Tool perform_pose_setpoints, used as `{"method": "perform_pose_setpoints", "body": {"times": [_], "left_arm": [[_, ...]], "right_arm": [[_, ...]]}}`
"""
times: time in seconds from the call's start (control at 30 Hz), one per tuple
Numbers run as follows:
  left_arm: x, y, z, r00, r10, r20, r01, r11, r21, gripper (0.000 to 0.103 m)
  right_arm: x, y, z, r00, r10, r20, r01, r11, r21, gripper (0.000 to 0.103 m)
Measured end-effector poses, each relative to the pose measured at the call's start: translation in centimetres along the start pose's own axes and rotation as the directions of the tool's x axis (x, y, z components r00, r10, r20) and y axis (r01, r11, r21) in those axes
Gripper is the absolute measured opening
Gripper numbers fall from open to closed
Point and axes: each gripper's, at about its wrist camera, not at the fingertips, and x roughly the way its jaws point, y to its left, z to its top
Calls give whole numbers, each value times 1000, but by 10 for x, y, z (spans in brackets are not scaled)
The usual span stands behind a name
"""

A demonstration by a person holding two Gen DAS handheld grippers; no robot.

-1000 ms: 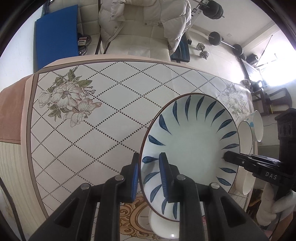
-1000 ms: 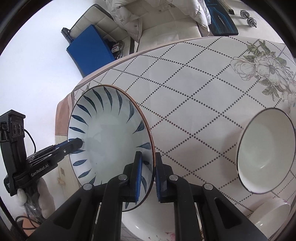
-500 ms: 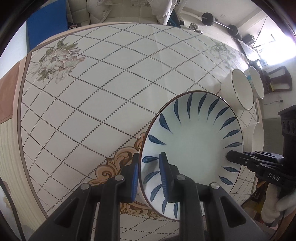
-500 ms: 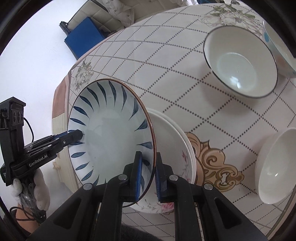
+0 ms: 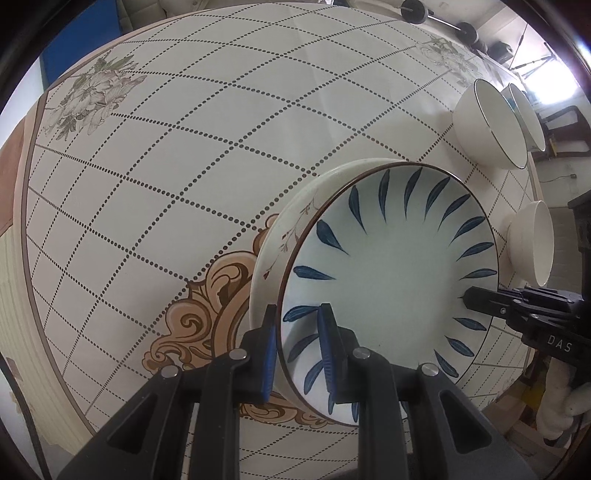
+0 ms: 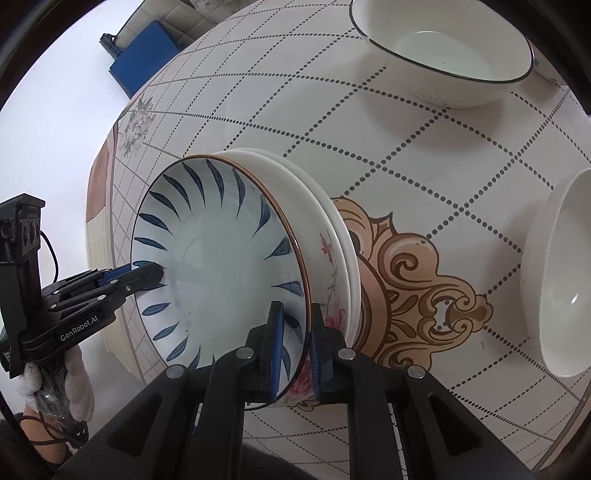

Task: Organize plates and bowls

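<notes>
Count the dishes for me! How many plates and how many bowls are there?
Plates: 2, the blue-leaf white ceramic plate and the pink-flowered white plate under it.
Bowls: 3, the black-rimmed white bowl, the plain white bowl and another white bowl behind the black-rimmed one.
Total: 5 dishes.

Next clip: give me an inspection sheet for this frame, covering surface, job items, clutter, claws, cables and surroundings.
Surface: tablecloth, dotted diamond grid, floral prints.
Job items: blue-leaf plate over floral plate; three white bowls apart on the cloth.
Clutter: nothing seen.
Claws: left claw and right claw shut on opposite rims of the blue-leaf plate.
Cables: black cable at the left claw.
Surroundings: blue pad, dumbbells.
</notes>
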Motion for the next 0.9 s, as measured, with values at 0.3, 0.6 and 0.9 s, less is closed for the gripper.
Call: {"method": "perform_pose_setpoints", "body": {"times": [0.3, 0.6, 0.9], "left_arm": [[17, -5, -4, 999, 16, -30, -16, 1000, 16, 19], [23, -7, -1, 998, 27, -59, -26, 1000, 12, 19], [28, 3, 11, 994, -4, -105, 0, 999, -37, 20]], "right_arm": [[5, -3, -3, 999, -35, -19, 34, 999, -25, 14], [5, 1, 4, 998, -59, -36, 59, 998, -5, 13], [8, -5, 12, 996, -37, -85, 44, 996, 72, 15]]}}
